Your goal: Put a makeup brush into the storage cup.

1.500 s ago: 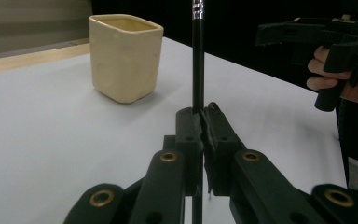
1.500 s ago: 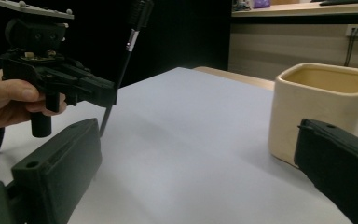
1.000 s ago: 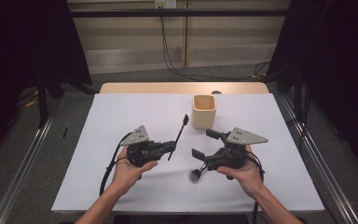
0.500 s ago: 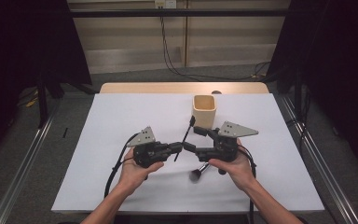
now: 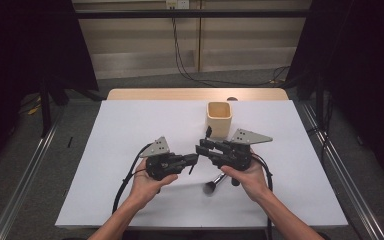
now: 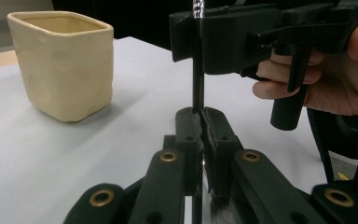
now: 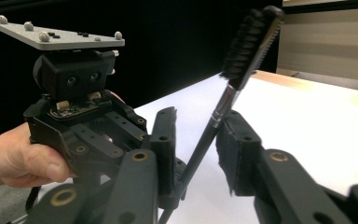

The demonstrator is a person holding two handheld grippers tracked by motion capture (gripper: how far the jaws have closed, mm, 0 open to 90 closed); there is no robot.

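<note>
Left claw clamped on brush; right claw closing, brush between, gap remains.

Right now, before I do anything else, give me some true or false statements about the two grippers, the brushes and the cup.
1. The left gripper is clamped on the thin brush. True.
2. The cup lies tipped on its side. False: it stands upright on the table.
3. A second brush lies on the table beside the right hand. True.
4. The right gripper is well away from the thin brush. False: the brush's handle passes between its jaws, which have just been closing, with a gap showing beside the handle.
5. The thin brush stands inside the cup. False: it is held in the air in front of the cup.
</note>
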